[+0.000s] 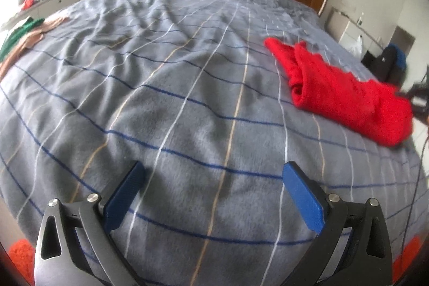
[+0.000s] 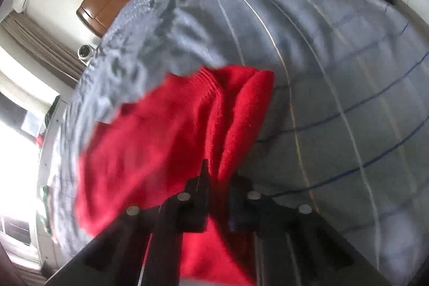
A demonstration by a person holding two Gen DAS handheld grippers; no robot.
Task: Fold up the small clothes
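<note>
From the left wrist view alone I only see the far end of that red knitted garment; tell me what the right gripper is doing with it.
Observer: The right gripper is shut on the red knitted garment, fabric pinched between its fingers.
Operator: Say where on the garment it grips.
Observer: At a bunched fold near one end; the ribbed cuff hangs at the opposite end.
Operator: Report whether it is lifted.
Observer: The right wrist view is motion-blurred; the cloth drapes from the gripper above the grey checked blanket, but I cannot tell whether its far end touches the blanket.
</note>
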